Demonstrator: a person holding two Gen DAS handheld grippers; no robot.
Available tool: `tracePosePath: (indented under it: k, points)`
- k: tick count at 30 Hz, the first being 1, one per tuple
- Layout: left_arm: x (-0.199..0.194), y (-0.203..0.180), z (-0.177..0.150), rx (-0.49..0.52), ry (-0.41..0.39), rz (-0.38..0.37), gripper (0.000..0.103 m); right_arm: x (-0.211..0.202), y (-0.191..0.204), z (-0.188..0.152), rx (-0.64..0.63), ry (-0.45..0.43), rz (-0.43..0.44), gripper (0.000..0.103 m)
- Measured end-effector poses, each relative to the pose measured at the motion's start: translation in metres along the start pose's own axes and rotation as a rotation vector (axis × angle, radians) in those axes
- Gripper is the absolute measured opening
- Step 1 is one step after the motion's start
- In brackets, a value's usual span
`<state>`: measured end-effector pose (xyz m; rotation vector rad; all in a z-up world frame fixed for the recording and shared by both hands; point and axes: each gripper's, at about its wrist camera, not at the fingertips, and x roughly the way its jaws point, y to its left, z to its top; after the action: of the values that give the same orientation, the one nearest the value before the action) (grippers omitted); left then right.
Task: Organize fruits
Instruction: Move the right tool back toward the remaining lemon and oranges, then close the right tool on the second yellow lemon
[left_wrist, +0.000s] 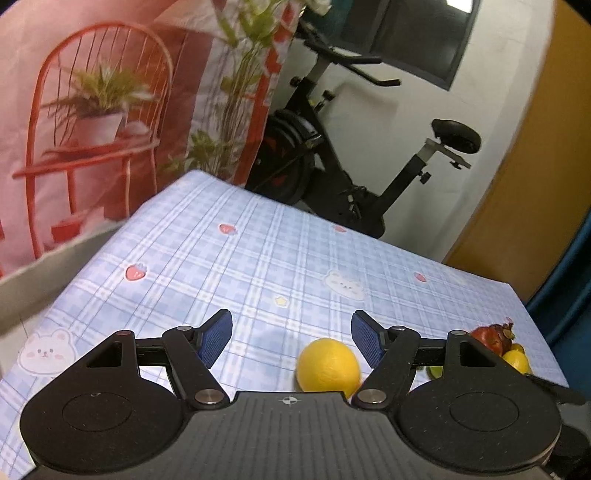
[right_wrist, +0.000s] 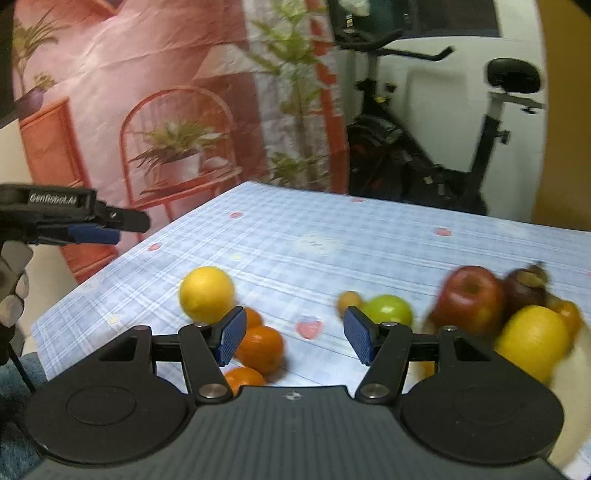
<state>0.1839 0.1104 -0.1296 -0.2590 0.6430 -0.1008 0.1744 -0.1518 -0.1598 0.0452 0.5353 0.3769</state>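
The left gripper (left_wrist: 291, 339) has its jaws wide apart and holds nothing. A yellow lemon (left_wrist: 328, 365) sits on the table just in front of it, nearer the right finger. The right gripper (right_wrist: 293, 338) is wide open too, with nothing in it. Three oranges (right_wrist: 258, 349) lie close together by its left finger, and the same lemon rests just behind them. A green apple (right_wrist: 388, 310) sits near its right finger, with a small orange fruit (right_wrist: 349, 301) touching it. Further right, a red apple (right_wrist: 469, 299), a dark mangosteen (right_wrist: 526, 288) and a second lemon (right_wrist: 532, 341) are piled in a white bowl (right_wrist: 569, 398). Everything rests on a blue checked tablecloth (left_wrist: 258, 258). An exercise bike (left_wrist: 332, 166) stands behind the table.
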Motion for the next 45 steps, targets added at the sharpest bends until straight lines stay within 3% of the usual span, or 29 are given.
tracePosePath:
  k: [11, 18, 27, 32, 38, 45]
  points:
    - [0.042, 0.005, -0.006, -0.016, 0.1, -0.052, 0.079, 0.076, 0.057, 0.015, -0.191, 0.106, 0.122, 0.073]
    - [0.055, -0.001, -0.015, 0.006, 0.135, -0.093, 0.079, 0.107, 0.068, 0.023, -0.195, 0.154, 0.11, 0.072]
    - [0.07, -0.007, -0.024, 0.024, 0.181, -0.144, 0.077, 0.118, 0.063, 0.021, -0.147, 0.201, 0.127, 0.066]
    - [0.073, -0.008, -0.026, 0.018, 0.19, -0.136, 0.07, 0.12, 0.062, 0.022, -0.132, 0.201, 0.138, 0.06]
    - [0.075, -0.006, -0.027, 0.0, 0.188, -0.165, 0.059, 0.12, 0.063, 0.021, -0.123, 0.194, 0.138, 0.06]
    - [0.075, -0.008, -0.029, 0.009, 0.177, -0.163, 0.059, 0.12, 0.064, 0.02, -0.12, 0.192, 0.131, 0.06]
